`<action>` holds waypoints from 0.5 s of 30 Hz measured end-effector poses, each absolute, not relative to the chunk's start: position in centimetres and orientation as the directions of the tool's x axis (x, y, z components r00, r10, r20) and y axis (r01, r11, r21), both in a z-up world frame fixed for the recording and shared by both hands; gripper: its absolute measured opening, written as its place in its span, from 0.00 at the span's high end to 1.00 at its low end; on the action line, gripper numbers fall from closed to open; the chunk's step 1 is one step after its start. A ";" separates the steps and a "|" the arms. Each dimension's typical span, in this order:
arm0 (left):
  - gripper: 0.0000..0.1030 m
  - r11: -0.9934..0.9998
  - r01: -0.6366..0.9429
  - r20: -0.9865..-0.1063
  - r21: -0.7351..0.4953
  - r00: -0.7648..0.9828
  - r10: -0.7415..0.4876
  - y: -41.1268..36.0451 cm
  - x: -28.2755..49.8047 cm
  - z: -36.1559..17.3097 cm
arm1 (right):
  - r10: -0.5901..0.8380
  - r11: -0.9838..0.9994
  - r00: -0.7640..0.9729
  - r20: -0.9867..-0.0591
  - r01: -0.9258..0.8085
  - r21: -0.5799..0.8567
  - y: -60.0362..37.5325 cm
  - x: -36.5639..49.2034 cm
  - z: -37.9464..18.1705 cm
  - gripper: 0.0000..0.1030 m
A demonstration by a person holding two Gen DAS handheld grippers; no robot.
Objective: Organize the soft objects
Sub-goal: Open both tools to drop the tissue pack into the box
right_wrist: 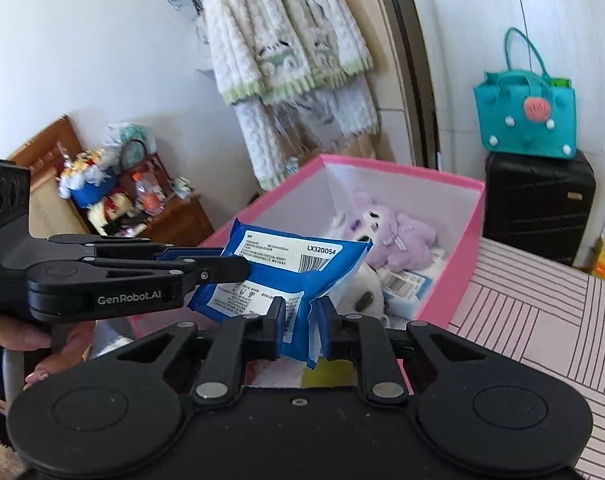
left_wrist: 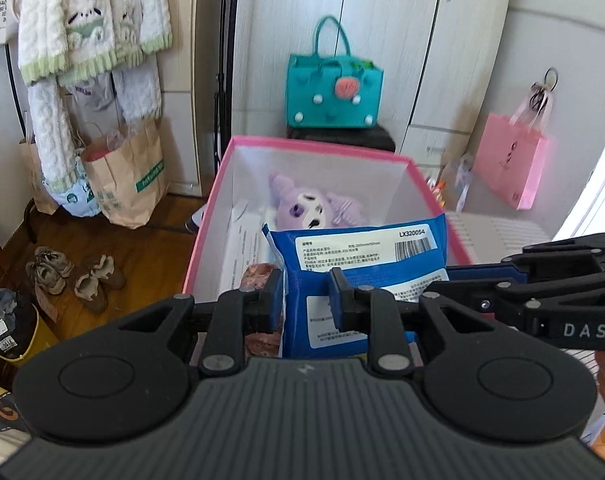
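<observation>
Wardrobe (left_wrist: 382,20) fills the upper centre of the left view. Pink box (left_wrist: 238,148) sits mid-frame, open, a purple plush toy (left_wrist: 310,204) lying inside. Blue packet (left_wrist: 362,256) hangs over the box's near edge, carried between both tools. Left hand-held gripper (left_wrist: 305,300) is closed on its lower edge; right hand-held gripper (right_wrist: 300,318) is pinched on a fold of its wrapper. Packet looks light, soft, slick-filmed; the sealed edges seem the surest hold.
</observation>
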State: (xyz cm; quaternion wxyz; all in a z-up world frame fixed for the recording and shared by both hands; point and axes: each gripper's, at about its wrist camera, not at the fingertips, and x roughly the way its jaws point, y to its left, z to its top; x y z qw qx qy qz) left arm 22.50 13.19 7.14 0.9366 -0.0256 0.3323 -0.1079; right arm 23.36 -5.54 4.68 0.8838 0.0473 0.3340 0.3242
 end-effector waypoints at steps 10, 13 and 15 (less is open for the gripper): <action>0.83 0.961 0.266 -0.690 -0.077 0.681 -0.244 11.5 25.0 4.7 | 0.595 0.785 0.516 -0.617 -0.537 0.308 -3.1 25.8 3.3 0.80; 0.83 0.968 0.239 -0.675 -0.072 0.703 -0.224 11.9 24.6 4.8 | 0.552 0.810 0.542 -0.633 -0.529 0.253 -2.6 25.9 3.0 0.80; 0.83 0.971 0.226 -0.661 -0.071 0.719 -0.216 12.1 24.0 5.1 | 0.537 0.821 0.551 -0.638 -0.516 0.246 -2.9 25.9 2.8 0.80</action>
